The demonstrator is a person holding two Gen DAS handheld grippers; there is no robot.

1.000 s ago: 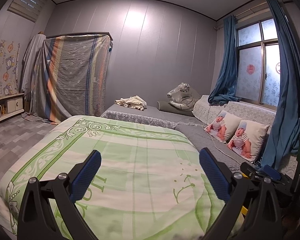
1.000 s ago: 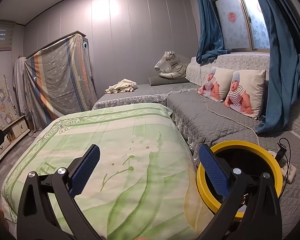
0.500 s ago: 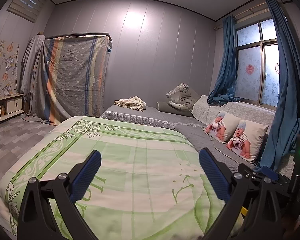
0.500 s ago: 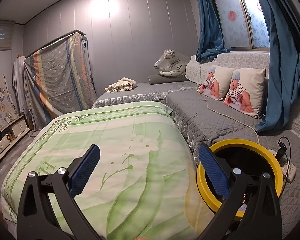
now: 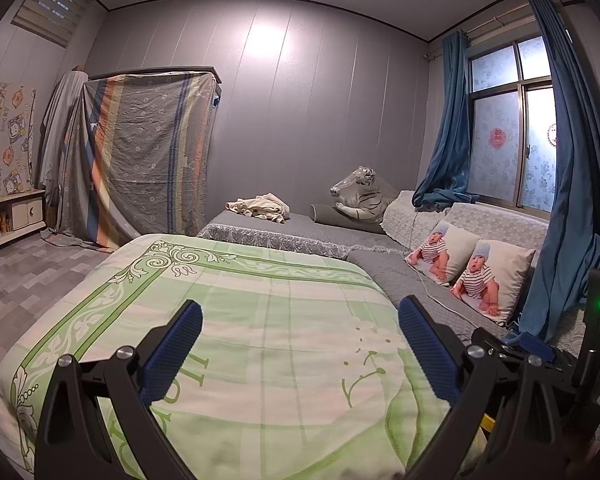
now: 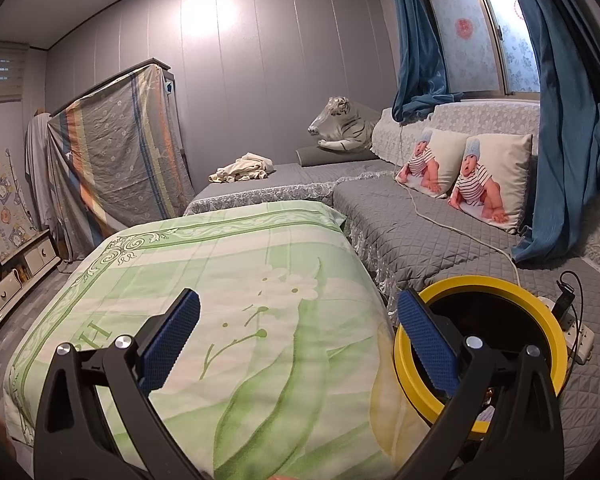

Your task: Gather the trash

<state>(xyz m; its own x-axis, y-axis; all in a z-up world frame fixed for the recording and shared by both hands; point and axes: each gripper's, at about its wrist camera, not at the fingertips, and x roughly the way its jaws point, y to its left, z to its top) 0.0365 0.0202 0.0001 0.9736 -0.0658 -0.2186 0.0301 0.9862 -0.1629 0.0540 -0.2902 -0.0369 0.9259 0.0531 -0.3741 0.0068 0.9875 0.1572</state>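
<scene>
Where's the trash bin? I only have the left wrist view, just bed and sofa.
Observer: The bin, yellow-rimmed, stands at the right gripper, between the bed and the sofa.
Operator: Anything in that gripper?
Observer: No, it is open and empty.
Operator: What's beside the bin?
Observer: A power strip lies on the sofa next to the rim, with a black plug and cable in it.
</scene>
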